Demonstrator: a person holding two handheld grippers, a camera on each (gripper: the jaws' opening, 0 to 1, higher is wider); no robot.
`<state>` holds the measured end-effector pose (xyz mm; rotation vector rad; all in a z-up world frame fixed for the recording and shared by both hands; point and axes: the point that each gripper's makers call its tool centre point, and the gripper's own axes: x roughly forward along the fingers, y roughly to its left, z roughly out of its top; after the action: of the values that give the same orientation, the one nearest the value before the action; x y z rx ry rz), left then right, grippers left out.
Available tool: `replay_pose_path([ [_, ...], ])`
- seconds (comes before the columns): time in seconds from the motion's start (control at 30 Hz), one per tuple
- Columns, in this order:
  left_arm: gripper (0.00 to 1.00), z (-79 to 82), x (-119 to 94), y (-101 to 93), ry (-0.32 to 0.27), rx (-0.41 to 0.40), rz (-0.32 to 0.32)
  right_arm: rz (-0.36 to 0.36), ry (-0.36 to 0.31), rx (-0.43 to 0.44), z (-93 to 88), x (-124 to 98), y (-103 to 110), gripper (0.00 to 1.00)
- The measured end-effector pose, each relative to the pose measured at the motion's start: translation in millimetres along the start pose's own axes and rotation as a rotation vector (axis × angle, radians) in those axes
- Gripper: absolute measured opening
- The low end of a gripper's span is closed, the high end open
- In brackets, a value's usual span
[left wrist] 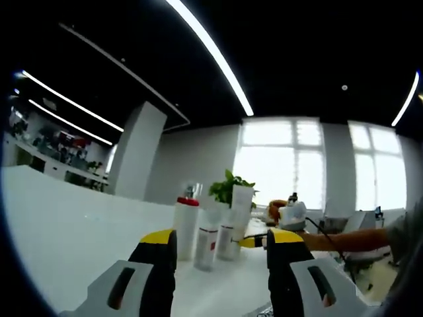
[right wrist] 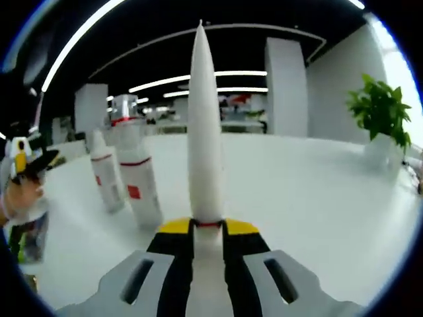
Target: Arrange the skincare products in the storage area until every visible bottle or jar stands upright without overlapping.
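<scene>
Ahead, the left tool [left wrist: 221,247] hovers low over the tabletop [left wrist: 66,231], jaws wide apart and empty, facing upright bottles [left wrist: 206,246] beside a plant [left wrist: 230,188]. Meanwhile, the right tool [right wrist: 207,226] grips an upright tube [right wrist: 204,119], bottles [right wrist: 137,172] standing left.

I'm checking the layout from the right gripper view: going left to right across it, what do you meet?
Other gripper → small white bottle → red-banded bottle → white tube clamped in the right gripper → potted plant.
</scene>
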<state>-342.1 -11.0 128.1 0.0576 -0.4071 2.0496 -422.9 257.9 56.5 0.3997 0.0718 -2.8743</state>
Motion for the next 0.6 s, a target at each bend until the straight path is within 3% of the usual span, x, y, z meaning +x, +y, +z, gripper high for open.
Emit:
replay_pose_path([
  [0.23, 0.55, 2.6, -2, -0.9, -0.012, -0.003, 0.002, -0.021, 0.062, -0.05, -10.4, -2, -5, 0.12],
  [0.3, 0.55, 2.9, -2, -1.1, -0.013, -0.003, 0.001, -0.023, 0.067, -0.051, -11.7, -2, -6, 0.02],
  [0.4, 0.55, 3.2, -4, -1.0, -0.016, -0.005, 0.001, -0.08, 0.09, -0.081, -16.0, -4, -23, 0.0],
  [0.6, 0.55, 3.9, -4, -0.7, -0.02, -0.008, -0.002, -0.102, 0.06, 0.018, -11.1, -3, -38, 0.0],
])
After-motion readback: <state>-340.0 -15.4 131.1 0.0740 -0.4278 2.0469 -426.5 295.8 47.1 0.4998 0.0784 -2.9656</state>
